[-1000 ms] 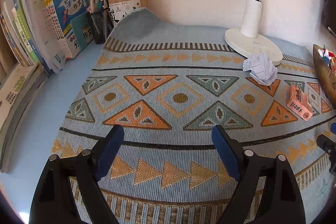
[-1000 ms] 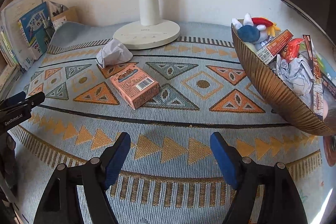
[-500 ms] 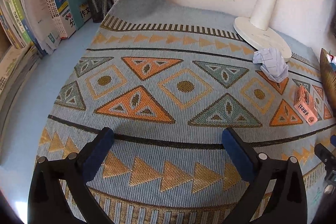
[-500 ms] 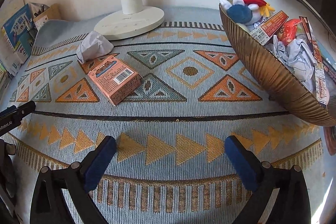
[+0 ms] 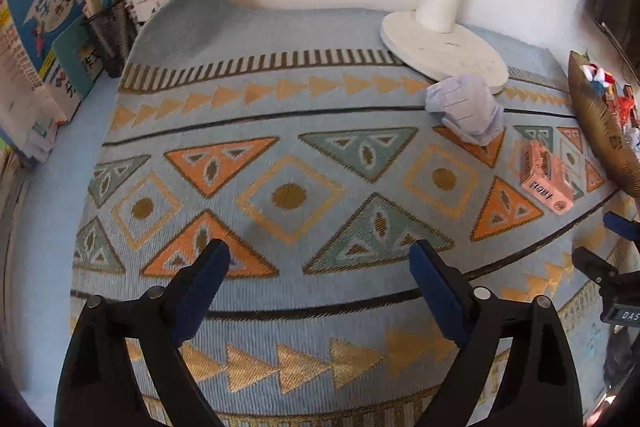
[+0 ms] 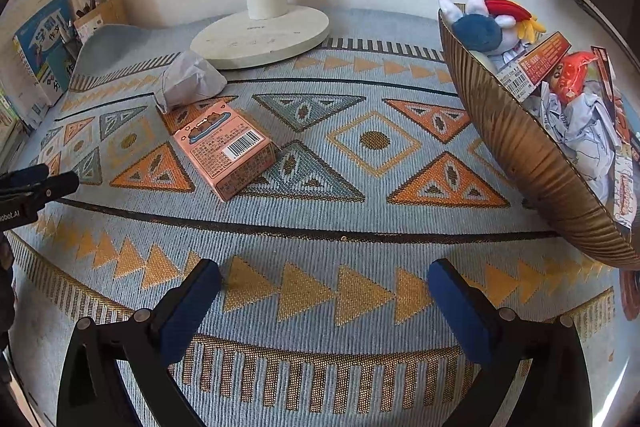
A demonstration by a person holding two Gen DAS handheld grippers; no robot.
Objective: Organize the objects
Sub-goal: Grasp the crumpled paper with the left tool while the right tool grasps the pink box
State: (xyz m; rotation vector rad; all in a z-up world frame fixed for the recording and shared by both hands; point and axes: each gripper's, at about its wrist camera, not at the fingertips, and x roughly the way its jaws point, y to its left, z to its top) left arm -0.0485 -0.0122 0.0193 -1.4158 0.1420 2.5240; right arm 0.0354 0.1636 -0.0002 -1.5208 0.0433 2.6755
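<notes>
A pink carton (image 6: 228,151) lies flat on the patterned mat (image 6: 320,219), ahead and left of my right gripper (image 6: 323,269), which is open and empty. Just behind the carton a crumpled paper ball (image 6: 192,81) rests beside the lamp base (image 6: 260,37). At the right a gold ribbed bowl (image 6: 520,147) holds a plush toy (image 6: 480,31), snack packets and crumpled paper. My left gripper (image 5: 318,251) hovers over bare mat; its jaws are closing with nothing between them. From there the carton (image 5: 546,179), the paper ball (image 5: 466,109) and the bowl (image 5: 600,131) sit far right.
Books (image 5: 40,27) lean against the wall at the far left, next to a black mesh pen holder (image 5: 110,35) and a cardboard box. The white lamp base (image 5: 440,51) stands at the back. A dark monitor edge shows at the upper right. The mat's back left corner is humped up.
Both grippers' jaws spread wider than a second ago; the left pair then narrowed a little. The left gripper swung rightwards, so the lamp and paper ball sit nearer its view's middle.
</notes>
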